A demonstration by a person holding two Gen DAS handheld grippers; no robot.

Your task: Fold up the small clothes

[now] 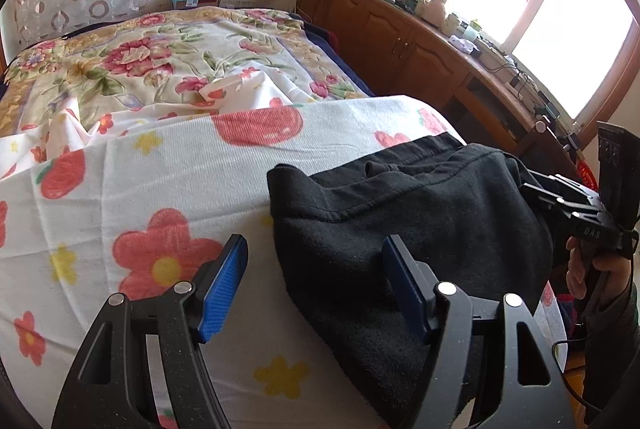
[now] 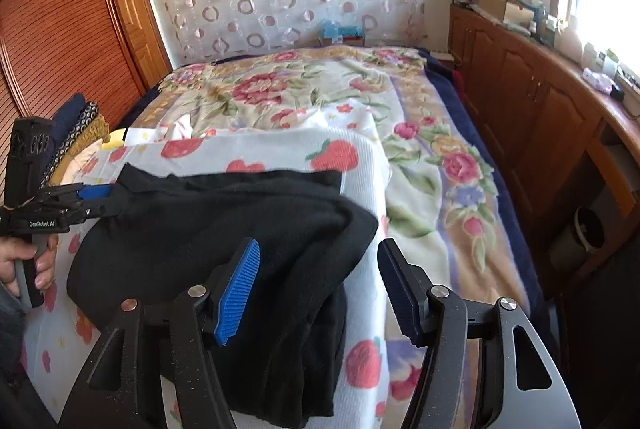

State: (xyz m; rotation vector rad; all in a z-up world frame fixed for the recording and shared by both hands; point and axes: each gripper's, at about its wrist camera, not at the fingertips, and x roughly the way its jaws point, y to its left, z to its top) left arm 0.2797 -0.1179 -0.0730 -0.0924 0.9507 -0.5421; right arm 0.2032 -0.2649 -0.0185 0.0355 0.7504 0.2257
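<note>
Left wrist view, lower right: black garment (image 1: 400, 221) half-folded on the strawberry-print towel (image 1: 160, 165); left gripper (image 1: 314, 283) and right gripper (image 2: 318, 287) both spread, next needing fresh grips.

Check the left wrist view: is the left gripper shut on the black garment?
No, the left gripper is open, its blue pads spread apart over the black garment.

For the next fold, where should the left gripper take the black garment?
At the black garment's raised, doubled left edge, coming in from the left over the strawberry towel. That edge stands lifted off the towel, so the open left gripper can straddle it.
</note>
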